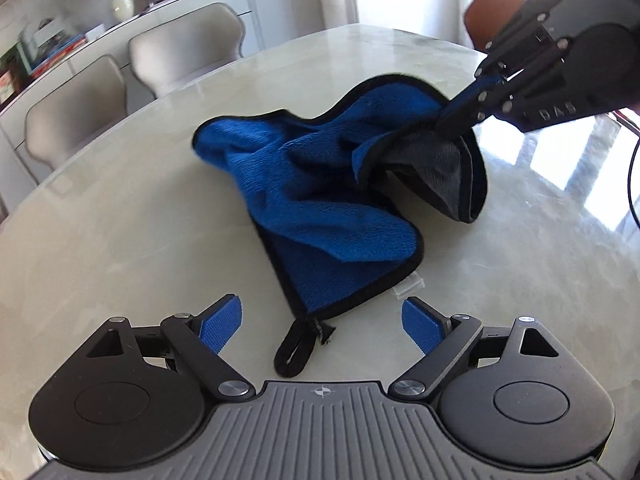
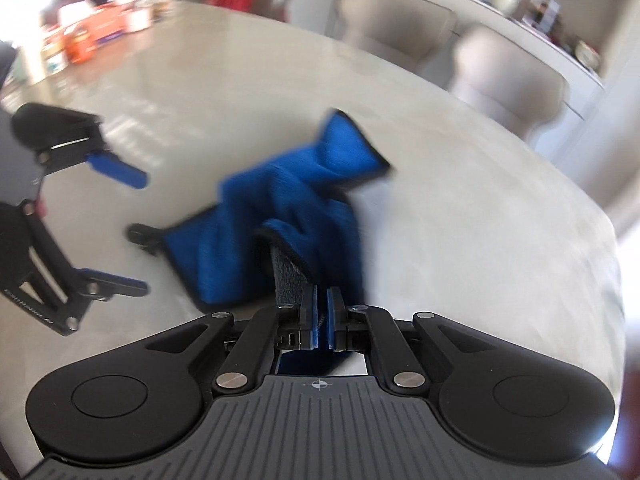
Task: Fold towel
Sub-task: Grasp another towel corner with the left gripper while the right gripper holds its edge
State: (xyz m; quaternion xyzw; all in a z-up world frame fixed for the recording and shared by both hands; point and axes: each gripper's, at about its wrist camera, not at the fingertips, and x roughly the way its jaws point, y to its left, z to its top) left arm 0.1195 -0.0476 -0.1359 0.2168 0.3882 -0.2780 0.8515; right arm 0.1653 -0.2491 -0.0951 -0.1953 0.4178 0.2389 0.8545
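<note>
our right gripper (image 1: pixel 460 114) pinches the crumpled towel's (image 1: pixel 320 200) far right edge above the worktop (image 1: pixel 120 220); our left gripper (image 1: pixel 322 322), fingers spread, sits nearest its loop corner (image 1: pixel 292 350), just ahead.

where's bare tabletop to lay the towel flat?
Bare marble table lies between the towel and the beige chairs, and beyond the towel toward the far edge. Crowded: right gripper pinching the towel, open left gripper around the hanging loop.
</note>
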